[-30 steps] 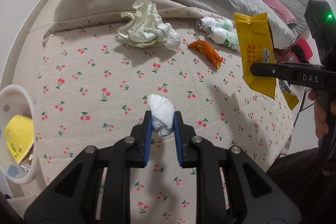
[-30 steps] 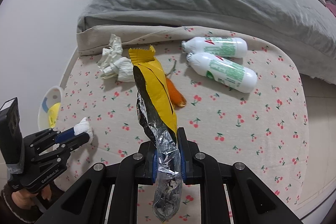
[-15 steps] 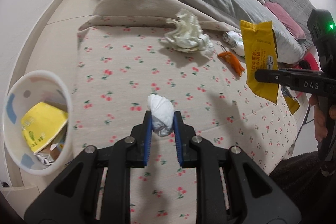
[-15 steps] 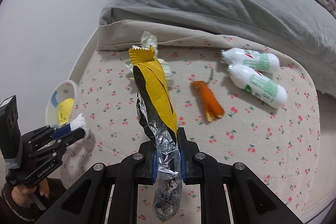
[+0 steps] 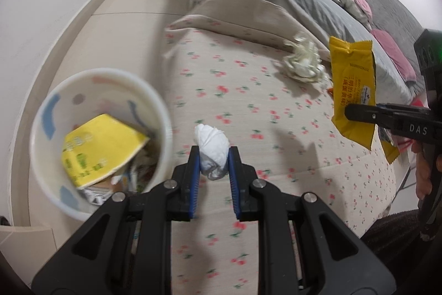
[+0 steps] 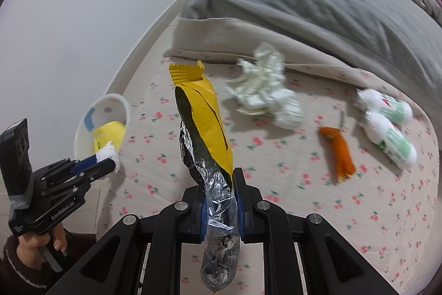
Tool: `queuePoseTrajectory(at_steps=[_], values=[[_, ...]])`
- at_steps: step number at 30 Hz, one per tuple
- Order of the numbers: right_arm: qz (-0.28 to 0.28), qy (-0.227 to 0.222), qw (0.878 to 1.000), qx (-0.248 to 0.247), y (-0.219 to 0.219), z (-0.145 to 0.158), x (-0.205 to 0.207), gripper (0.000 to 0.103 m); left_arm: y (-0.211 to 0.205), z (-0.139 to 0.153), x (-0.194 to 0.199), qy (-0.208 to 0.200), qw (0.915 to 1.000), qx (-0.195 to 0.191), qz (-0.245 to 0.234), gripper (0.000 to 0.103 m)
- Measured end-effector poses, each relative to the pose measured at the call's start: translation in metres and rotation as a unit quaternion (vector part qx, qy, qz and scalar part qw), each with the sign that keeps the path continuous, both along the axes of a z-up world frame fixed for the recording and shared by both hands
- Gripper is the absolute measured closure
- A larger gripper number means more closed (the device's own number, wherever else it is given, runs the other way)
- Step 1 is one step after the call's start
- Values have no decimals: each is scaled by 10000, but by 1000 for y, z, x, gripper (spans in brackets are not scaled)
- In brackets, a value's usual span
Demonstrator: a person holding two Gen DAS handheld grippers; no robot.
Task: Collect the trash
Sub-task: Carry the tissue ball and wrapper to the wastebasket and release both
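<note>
From the left wrist camera, the left gripper (image 5: 212, 156) is clamped on a wad of white tissue (image 5: 212, 147), whose long axis runs along the fingers, its far end poking past the blue pads. It hangs above the near left edge of the cherry-print sheet (image 5: 248, 107). Just to its left stands the white bin (image 5: 154, 101) on the floor; inside lie a yellow package (image 5: 99, 148) and other scraps too blurred to name. On the right, the right gripper (image 5: 348, 111) pinches a yellow wrapper (image 5: 352, 79) that stands upright, torn end up. A crumpled pale bag (image 5: 302, 64) lies far on the sheet.

From the right wrist camera, the right gripper (image 6: 221, 201) grips the yellow wrapper (image 6: 204, 115) near its foil-lined lower end; its length points away along the fingers, tilted left. At left, the left gripper (image 6: 110, 161) holds the tissue (image 6: 109, 152) at the near rim of the bin (image 6: 121, 104). On the sheet to the right lie the crumpled bag (image 6: 265, 90), an orange scrap (image 6: 339, 151) and two white bottles (image 6: 386, 123) side by side.
</note>
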State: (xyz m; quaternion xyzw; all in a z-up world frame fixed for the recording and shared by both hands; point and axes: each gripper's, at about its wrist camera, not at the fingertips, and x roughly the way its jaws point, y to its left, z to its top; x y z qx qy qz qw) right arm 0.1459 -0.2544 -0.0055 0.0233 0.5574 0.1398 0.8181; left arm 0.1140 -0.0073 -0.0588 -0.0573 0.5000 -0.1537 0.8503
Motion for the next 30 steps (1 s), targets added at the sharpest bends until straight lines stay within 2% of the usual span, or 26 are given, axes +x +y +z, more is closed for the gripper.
queuePoseTrajectory(at_steps=[8, 22, 24, 27, 28, 30], values=[[352, 60, 9994, 1, 52, -9, 7, 87, 55, -9, 0, 91, 9987, -74, 488, 82], [849, 232, 9961, 20, 134, -33, 23, 86, 126, -16, -3, 92, 9925, -188, 1203, 80], [919, 246, 9955, 25, 143, -35, 23, 86, 134, -17, -4, 114, 9909, -207, 1326, 72], [1033, 277, 9942, 57, 160, -39, 26, 86, 147, -15, -7, 96, 9870, -221, 1591, 41], [1063, 285, 9939, 70, 165, -40, 27, 86, 151, -14, -9, 67, 9861, -200, 1646, 36], [1123, 299, 9932, 87, 175, -43, 30, 86, 155, -12, -10, 65, 9855, -86, 1696, 34]])
